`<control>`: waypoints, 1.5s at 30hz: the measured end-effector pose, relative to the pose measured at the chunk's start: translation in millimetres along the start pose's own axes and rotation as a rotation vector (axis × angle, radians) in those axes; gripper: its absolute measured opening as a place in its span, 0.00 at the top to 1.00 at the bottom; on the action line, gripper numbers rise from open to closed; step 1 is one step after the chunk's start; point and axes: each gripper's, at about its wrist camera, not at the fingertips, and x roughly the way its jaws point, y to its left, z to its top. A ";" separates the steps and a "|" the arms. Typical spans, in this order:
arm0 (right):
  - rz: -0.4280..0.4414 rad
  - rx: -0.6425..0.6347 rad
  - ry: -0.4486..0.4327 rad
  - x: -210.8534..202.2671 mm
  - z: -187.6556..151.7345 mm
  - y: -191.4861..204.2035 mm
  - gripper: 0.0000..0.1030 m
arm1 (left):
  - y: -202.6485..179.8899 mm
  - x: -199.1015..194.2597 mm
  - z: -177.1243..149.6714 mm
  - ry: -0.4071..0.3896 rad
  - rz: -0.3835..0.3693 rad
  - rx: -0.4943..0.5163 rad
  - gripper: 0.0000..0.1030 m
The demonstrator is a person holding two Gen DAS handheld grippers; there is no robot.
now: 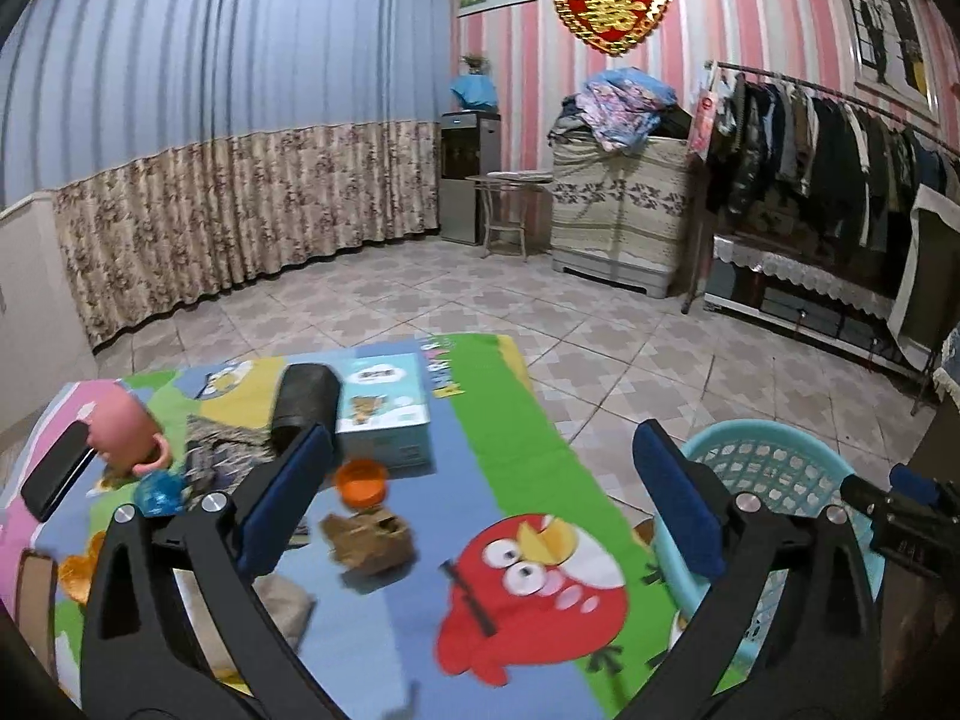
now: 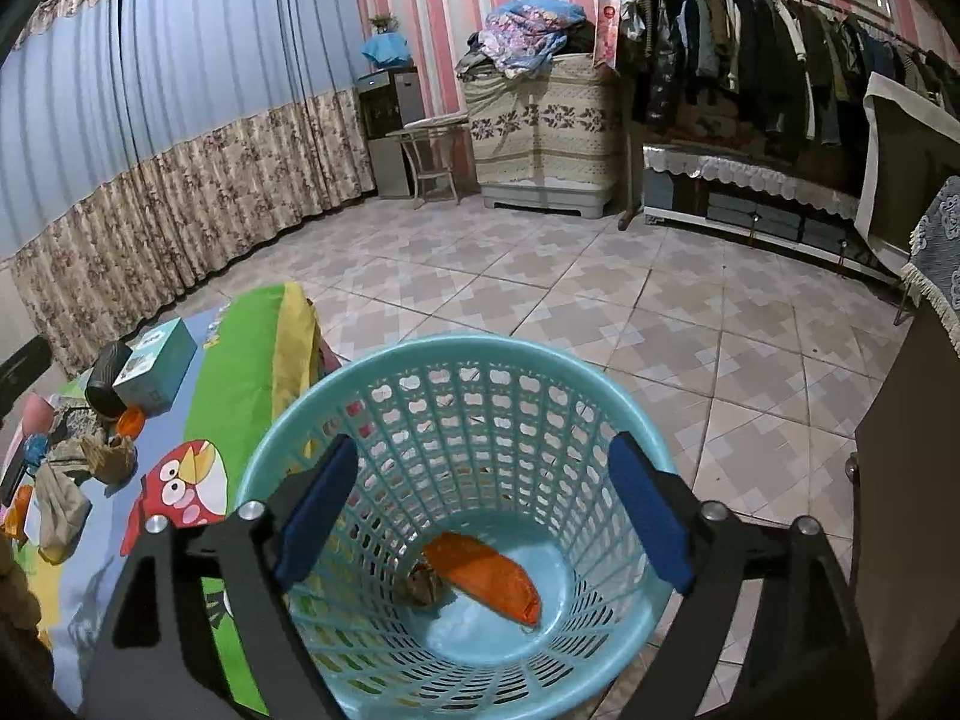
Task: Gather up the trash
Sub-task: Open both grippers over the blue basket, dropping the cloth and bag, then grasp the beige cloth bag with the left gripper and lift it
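Left wrist view is motion-blurred: the crumpled brown paper [image 1: 367, 543] near the middle of the cartoon-print mat [image 1: 522, 420] is hard to make out, and the left tongs' [image 1: 477, 504] arms hide other scraps. Left tongs spread wide, nothing between the pads. Right tongs [image 2: 480, 522] also spread and empty above the turquoise basket [image 2: 372, 372] at the mat's right edge; on its floor lie an orange wrapper [image 2: 489, 576] and a small brownish wad [image 2: 425, 587].

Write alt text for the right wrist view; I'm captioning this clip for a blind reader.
The open right gripper hovers over a turquoise perforated plastic basket holding an orange wrapper and a small brown crumpled scrap. To its left, a cartoon-print mat carries scattered items on a tiled floor.
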 end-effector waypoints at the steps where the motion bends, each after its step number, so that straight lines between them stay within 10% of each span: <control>1: -0.002 0.001 -0.005 -1.7 0.1 2.3 0.17 | 7.5 -3.8 -0.5 -0.002 0.006 -0.007 0.05; 28: 0.100 -0.213 -0.037 -16.8 -26.6 136.5 0.07 | 197.2 -32.3 -79.2 0.152 0.282 -0.125 0.05; 39: 0.084 -0.261 0.003 -8.6 -35.5 155.2 0.07 | 164.4 8.2 -78.6 0.226 0.169 -0.056 0.08; 45: 0.073 -0.254 0.016 -3.0 -35.3 150.8 0.07 | 141.7 42.9 -78.8 0.315 0.136 -0.013 0.34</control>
